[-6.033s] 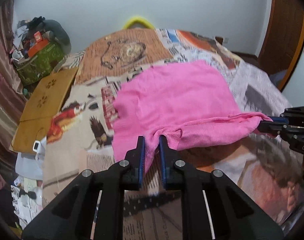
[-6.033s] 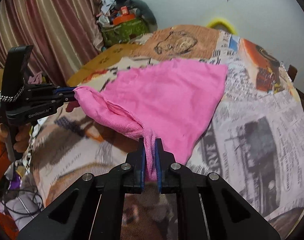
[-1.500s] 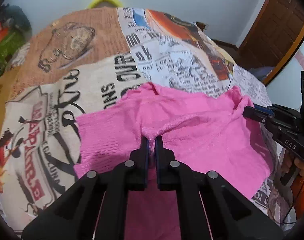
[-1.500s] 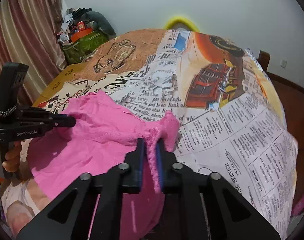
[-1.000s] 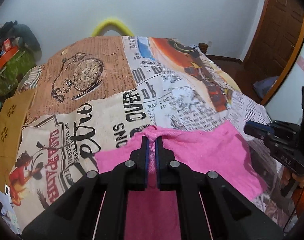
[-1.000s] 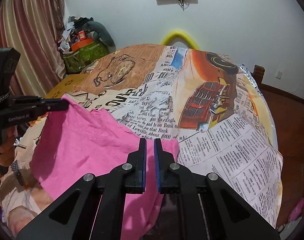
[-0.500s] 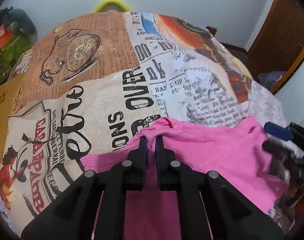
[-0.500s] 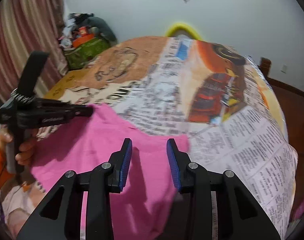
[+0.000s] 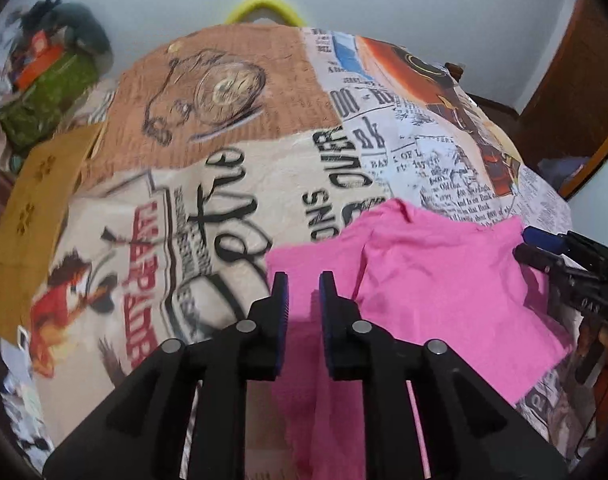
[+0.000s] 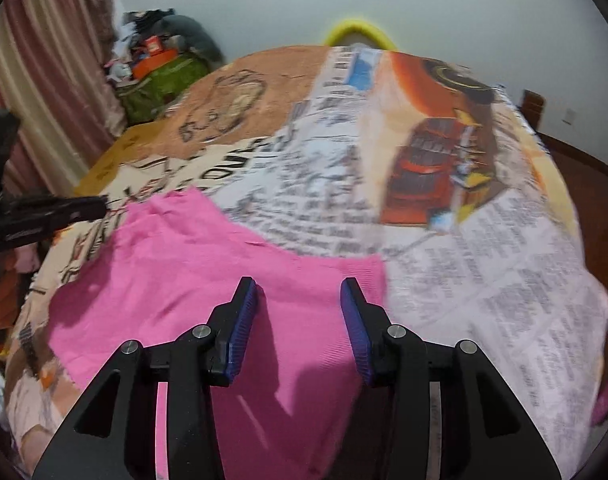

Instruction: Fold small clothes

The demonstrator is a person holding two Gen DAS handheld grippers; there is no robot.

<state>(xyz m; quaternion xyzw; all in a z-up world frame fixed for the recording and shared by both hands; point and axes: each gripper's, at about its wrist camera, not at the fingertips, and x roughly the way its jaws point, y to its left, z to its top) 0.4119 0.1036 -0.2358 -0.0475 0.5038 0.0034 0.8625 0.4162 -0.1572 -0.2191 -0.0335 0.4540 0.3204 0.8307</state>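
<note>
Both claws gape empty above the pink garment (image 10: 208, 280) lying flat on the bed (image 10: 503, 260): left claw (image 9: 303, 288) narrowly parted, right claw (image 10: 299, 292) wide.

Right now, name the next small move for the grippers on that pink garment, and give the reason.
Probably shift both sideways to pinch one side edge for the next fold. The left gripper and the right gripper are open with nothing between the fingers, and the pink garment lies released on the newspaper-print sheet, folded roughly in half.
</note>
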